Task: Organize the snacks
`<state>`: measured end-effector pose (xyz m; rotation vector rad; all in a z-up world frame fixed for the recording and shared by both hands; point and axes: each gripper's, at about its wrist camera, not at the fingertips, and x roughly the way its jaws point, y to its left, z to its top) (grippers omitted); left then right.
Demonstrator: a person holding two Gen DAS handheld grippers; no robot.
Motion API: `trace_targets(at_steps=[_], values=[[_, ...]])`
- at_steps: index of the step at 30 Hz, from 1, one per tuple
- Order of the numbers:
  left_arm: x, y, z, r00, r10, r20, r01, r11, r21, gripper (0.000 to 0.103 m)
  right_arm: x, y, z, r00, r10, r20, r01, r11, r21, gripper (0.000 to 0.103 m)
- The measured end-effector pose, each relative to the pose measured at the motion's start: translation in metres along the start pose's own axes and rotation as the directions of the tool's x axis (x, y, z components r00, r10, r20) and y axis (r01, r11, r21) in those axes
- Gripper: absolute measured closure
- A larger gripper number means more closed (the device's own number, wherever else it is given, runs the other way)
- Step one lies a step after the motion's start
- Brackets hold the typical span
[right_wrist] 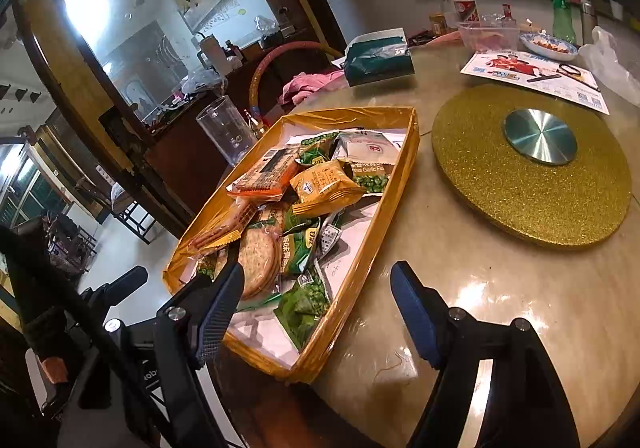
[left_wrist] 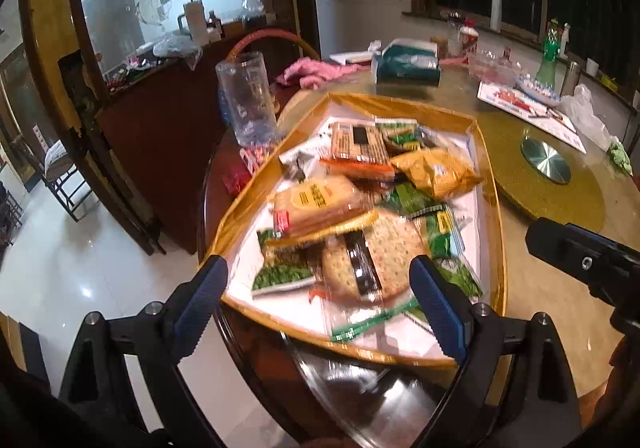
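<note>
Left wrist view, from the left: a clear cup (left_wrist: 246, 96) stands at the table's (left_wrist: 532, 248) edge, just beside the gold tray (left_wrist: 496, 232) that holds the snacks. The left gripper (left_wrist: 320, 304) hangs over the tray's near end with its jaws wide and nothing between them. Under it lies a round cracker pack (left_wrist: 372, 256) with a dark band, green packets (left_wrist: 280, 268) on either side of it, a yellow pack (left_wrist: 316, 204) across its top, an orange-edged pack (left_wrist: 360, 152) further back and a yellow bag (left_wrist: 436, 172) to the right. This view is blurred, so no print can be read. Past the tray sit a teal box (left_wrist: 408, 64), a gold turntable (left_wrist: 560, 184) and a green bottle (left_wrist: 550, 52); the right gripper's (left_wrist: 576, 252) black body shows at the right edge. Right wrist view, again from the left: the cup (right_wrist: 226, 132), then the tray (right_wrist: 348, 308) near the table's (right_wrist: 472, 288) edge, heaped with the same snacks, the crackers (right_wrist: 260, 260) nearest and a yellow bag (right_wrist: 324, 188) in the middle. The right gripper (right_wrist: 320, 308) is spread wide and empty, its left finger over the tray's near end, its right finger over bare tabletop. The turntable (right_wrist: 532, 188) lies to the right, apart from the tray.
</note>
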<state>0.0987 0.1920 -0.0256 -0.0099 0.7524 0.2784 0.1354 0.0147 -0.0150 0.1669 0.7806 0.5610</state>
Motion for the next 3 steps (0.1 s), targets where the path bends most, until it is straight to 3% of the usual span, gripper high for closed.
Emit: trace_targets(at_steps=[3], values=[[0.0072,0.0022,0.0032,1.0,-0.009,-0.004,0.009,1.0,0.002,0.011,0.004,0.001,0.0034,1.0,-0.019,-0.004,0.019,1.0,-0.007,0.027]])
